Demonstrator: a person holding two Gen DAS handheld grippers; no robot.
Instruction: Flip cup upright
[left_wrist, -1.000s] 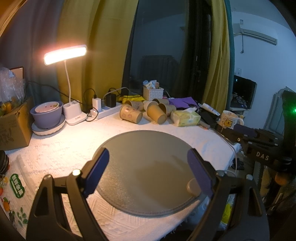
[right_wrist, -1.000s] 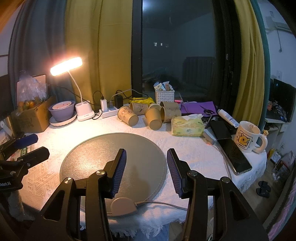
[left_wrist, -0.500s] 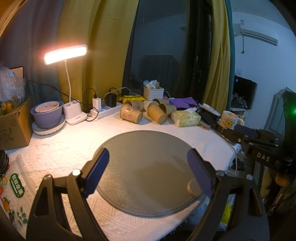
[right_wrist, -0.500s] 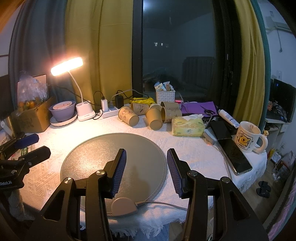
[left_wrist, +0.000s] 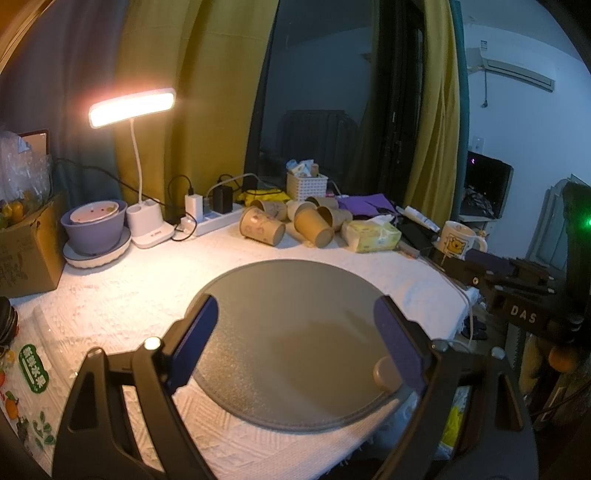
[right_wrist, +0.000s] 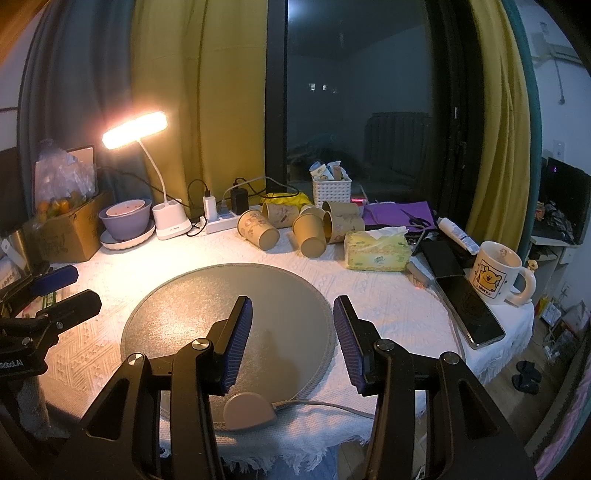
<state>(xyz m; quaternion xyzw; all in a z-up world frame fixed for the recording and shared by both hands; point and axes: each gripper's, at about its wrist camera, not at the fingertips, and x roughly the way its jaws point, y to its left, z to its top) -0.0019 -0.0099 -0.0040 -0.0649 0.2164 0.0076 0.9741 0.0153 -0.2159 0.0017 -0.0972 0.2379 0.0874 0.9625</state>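
Left gripper (left_wrist: 295, 325) jaws wide, right gripper (right_wrist: 292, 328) narrower, both empty over mat (right_wrist: 207, 299); cups (right_wrist: 258, 230) lying at back.

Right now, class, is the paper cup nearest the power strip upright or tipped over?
Tipped over. The paper cup lies on its side on the white tablecloth, its flat base facing the camera, beside other cups lying the same way.
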